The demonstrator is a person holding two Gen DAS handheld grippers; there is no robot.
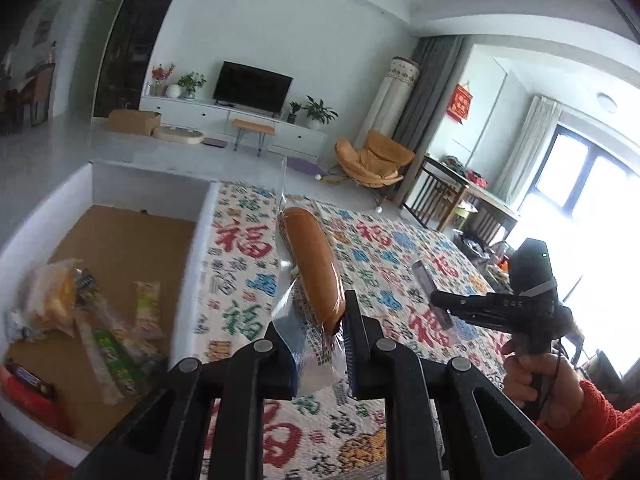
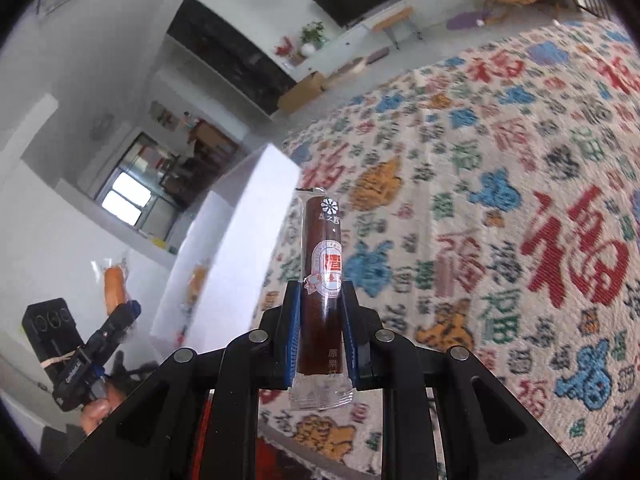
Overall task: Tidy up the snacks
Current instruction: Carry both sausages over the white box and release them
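My left gripper (image 1: 340, 312) is shut on a long brown bread roll (image 1: 312, 256) in a clear wrapper with blue print. It holds the roll above the patterned tablecloth (image 1: 400, 248), just right of a white box (image 1: 200, 248) with a cardboard floor. My right gripper (image 2: 320, 300) is shut on a dark brown stick snack (image 2: 322, 248) in a clear wrapper, upright over the tablecloth (image 2: 500, 168). The left wrist view shows the right gripper (image 1: 436, 304) at the right, held by a hand in a red sleeve. The right wrist view shows the left gripper (image 2: 128, 308) with the bread roll (image 2: 114, 286) at lower left.
Several wrapped snacks (image 1: 80, 308) lie inside the white box, among them a dark chocolate bar (image 1: 32, 380) and a green packet (image 1: 116, 356). The box wall (image 2: 240, 220) stands left of the right gripper. Beyond the table are a TV (image 1: 252, 86), a tan chair (image 1: 372, 160) and a dark wooden rack (image 1: 440, 192).
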